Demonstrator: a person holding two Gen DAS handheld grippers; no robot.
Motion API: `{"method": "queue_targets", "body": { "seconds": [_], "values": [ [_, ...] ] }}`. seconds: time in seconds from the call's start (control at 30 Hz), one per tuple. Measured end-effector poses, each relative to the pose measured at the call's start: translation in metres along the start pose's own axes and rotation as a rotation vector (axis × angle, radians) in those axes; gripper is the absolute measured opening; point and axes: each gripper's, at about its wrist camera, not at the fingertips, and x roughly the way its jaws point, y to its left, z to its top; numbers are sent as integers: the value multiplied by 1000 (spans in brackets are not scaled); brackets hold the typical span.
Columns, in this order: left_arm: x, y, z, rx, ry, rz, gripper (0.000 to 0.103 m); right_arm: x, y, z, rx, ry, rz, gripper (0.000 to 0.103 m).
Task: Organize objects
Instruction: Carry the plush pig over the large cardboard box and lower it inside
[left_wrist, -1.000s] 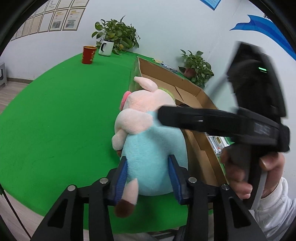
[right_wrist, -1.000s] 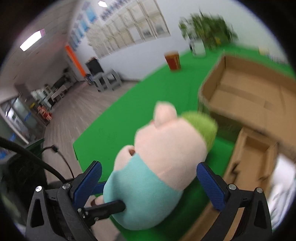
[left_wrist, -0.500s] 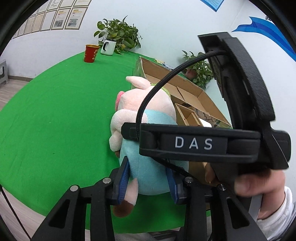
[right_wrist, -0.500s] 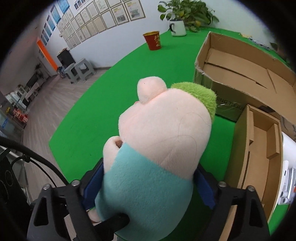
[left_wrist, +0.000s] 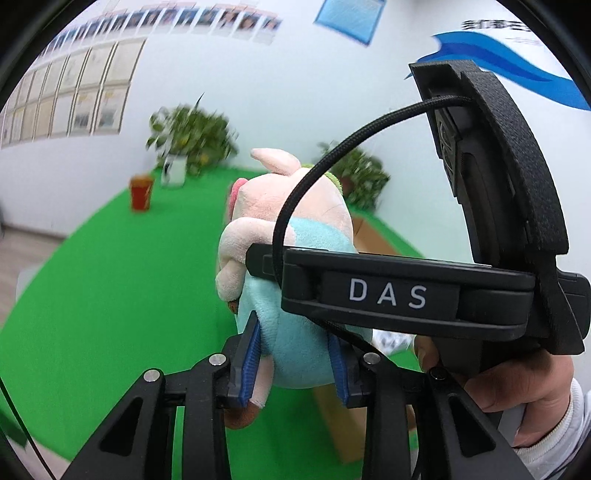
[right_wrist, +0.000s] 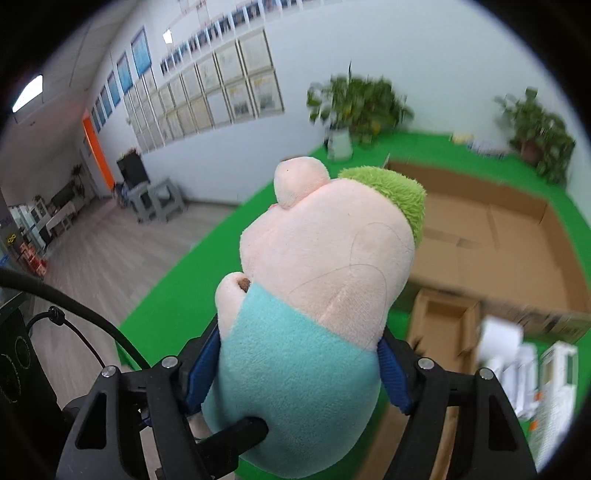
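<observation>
A plush pig (left_wrist: 291, 236) with a pink head, green cap and light blue body is held in the air above the green table. My left gripper (left_wrist: 295, 363) is shut on its lower body. My right gripper (right_wrist: 295, 363) is shut on the blue body too, from the other side, and the pig (right_wrist: 325, 266) fills the middle of the right wrist view. The right gripper's black body (left_wrist: 406, 291) crosses the left wrist view and hides much of the toy.
A large open cardboard box (right_wrist: 491, 229) lies on the green table (left_wrist: 92, 280) behind the pig, a smaller carton (right_wrist: 443, 328) in front of it. White packets (right_wrist: 528, 373) sit at right. A red cup (left_wrist: 141, 192) and potted plants (right_wrist: 354, 107) stand at the back.
My right gripper closed on the pig's body. Both grippers then lifted the pig off the table, so the views now tilt up toward the wall.
</observation>
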Motion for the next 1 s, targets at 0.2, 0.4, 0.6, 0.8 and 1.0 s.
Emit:
{"method": "queue_targets", "body": {
  "seconds": [0.2,0.4,0.6,0.8,1.0],
  "values": [
    [13,-24,34,57,-75,-33,31,-12,-16,35,-8,-102,-37,74],
    [49,-35,85,91,-118,-49,31,-9,-38,51,-11,-136,-52,74],
    [92,-32,126,106,-117,-55,31,2,-57,64,2,-146,-57,74],
    [136,-21,156,108,-100,-44,31,15,-70,81,7,-151,-51,74],
    [168,-15,186,104,-57,-21,31,40,-88,98,24,-128,-7,74]
  ]
}}
